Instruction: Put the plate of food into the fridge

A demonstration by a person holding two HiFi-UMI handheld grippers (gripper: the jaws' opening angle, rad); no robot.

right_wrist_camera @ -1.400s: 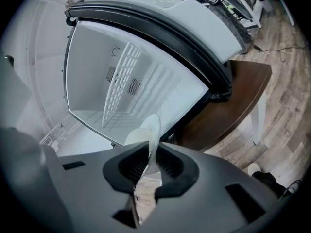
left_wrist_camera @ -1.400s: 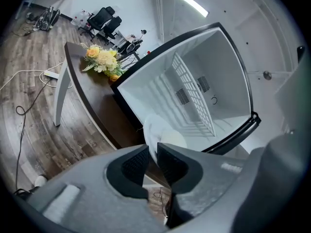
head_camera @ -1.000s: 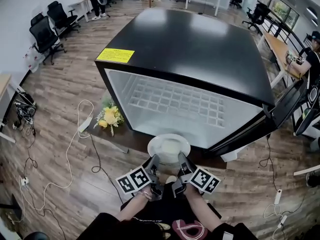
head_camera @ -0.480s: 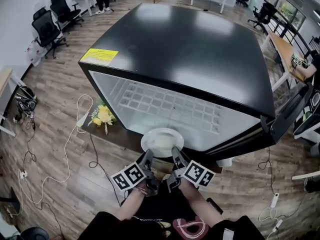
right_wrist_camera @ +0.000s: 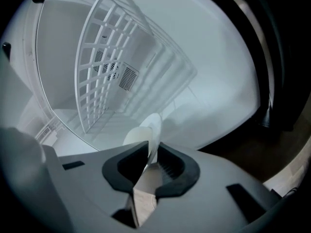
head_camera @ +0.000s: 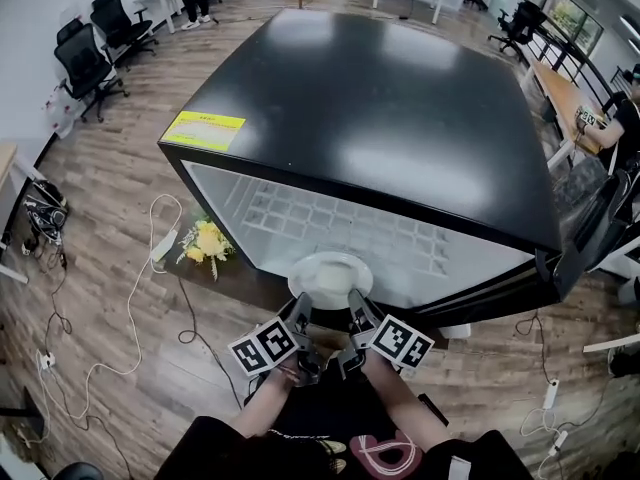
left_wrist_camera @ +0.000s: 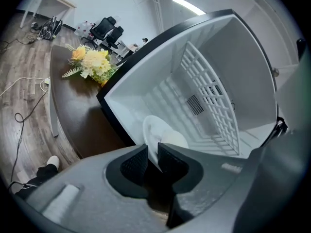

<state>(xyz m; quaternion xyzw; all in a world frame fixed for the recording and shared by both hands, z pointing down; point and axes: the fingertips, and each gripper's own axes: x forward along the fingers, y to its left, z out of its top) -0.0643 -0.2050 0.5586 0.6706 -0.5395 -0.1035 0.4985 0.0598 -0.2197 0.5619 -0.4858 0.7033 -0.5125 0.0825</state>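
Nearest the person, the left gripper (head_camera: 299, 316) and the right gripper (head_camera: 357, 313) sit side by side. Each has its jaws drawn narrow and clamped on the near rim of the round white plate (head_camera: 330, 274). Both gripper views show the ribbed pads pressing that rim from either face. The plate carries a pale mound of food (left_wrist_camera: 173, 137) and is held at the mouth of the black box-shaped fridge (head_camera: 390, 118), just crossing its front edge. The white wire shelf (head_camera: 340, 220) lies further in. Handling, as judged: the plate looks rigid, smooth and breakable, so the thin rim is the only practical grip, and a glazed rim may slip between the pads. With both grips on the near side, the far edge hangs unsupported. Keep the plate level so the food does not slide, and set it down gently.
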